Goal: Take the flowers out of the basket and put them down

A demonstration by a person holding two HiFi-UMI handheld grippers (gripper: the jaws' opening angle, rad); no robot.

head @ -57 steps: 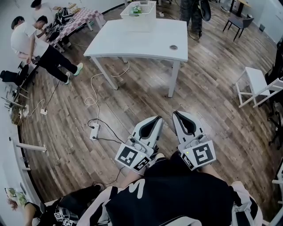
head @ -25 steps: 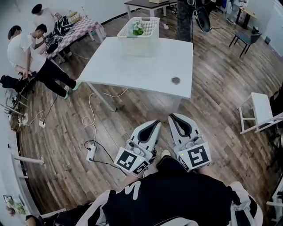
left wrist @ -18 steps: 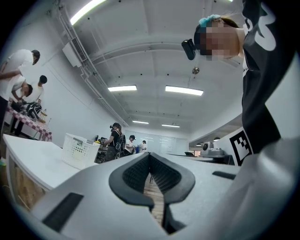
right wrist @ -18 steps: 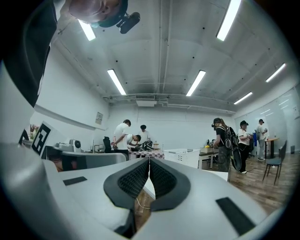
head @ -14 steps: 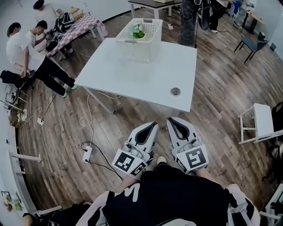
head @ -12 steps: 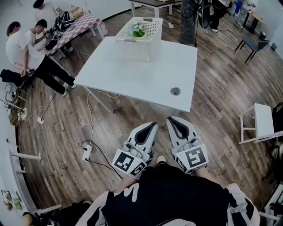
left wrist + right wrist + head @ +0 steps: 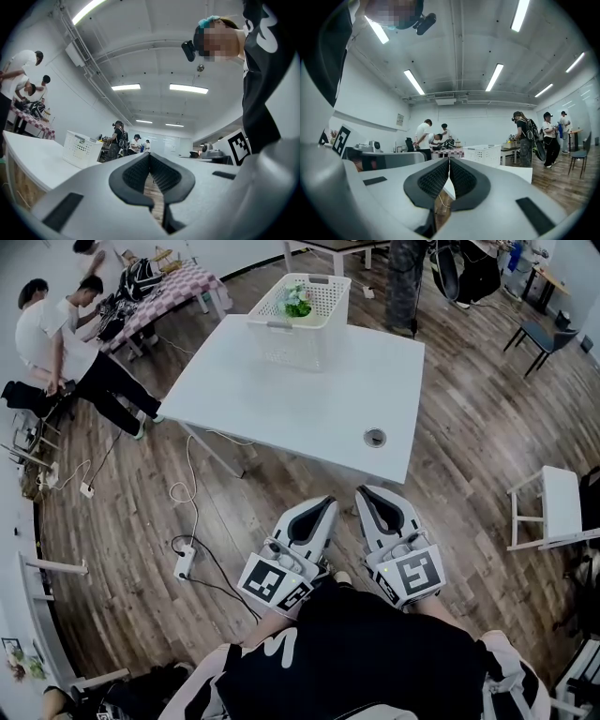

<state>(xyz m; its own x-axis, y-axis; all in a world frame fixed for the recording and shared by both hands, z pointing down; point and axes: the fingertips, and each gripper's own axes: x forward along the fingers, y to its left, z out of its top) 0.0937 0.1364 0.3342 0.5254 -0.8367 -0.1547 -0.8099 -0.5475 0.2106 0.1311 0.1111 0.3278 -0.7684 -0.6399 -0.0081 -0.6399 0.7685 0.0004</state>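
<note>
Both grippers were held low over the wood floor (image 7: 469, 427), short of the near edge of the worktop (image 7: 281, 390).
- Left gripper (image 7: 324, 506): jaws closed, pad against pad at the tips. In its own view only floorboards showed through the slit lower down.
- Right gripper (image 7: 367, 495): jaws likewise closed on each other. A strip of floor and a thin cable showed below the pads.
- The two grippers lay side by side, tips pointing toward the worktop and well apart from it.

The basket (image 7: 300, 310), white and perforated, stood at the far end of the worktop. The flowers (image 7: 298, 304) sat inside it as a green clump with pale heads, low against its far wall.

The whole length of the white top lay between the basket and the grippers. It carried a round cable hole (image 7: 375, 437) near its near right corner.

Around the worktop:
- On the floor to its left lay a power strip (image 7: 185, 561) with white cables (image 7: 192, 460) trailing from under the worktop's left legs.
- Farther left, people (image 7: 56, 329) bent over a table with a checked cloth (image 7: 173, 282).
- Beyond the far end a person's legs (image 7: 405, 282) showed, close behind the basket.
- To the right, well clear, stood a white stool (image 7: 553, 507), and farther back a dark chair (image 7: 539, 334).
</note>
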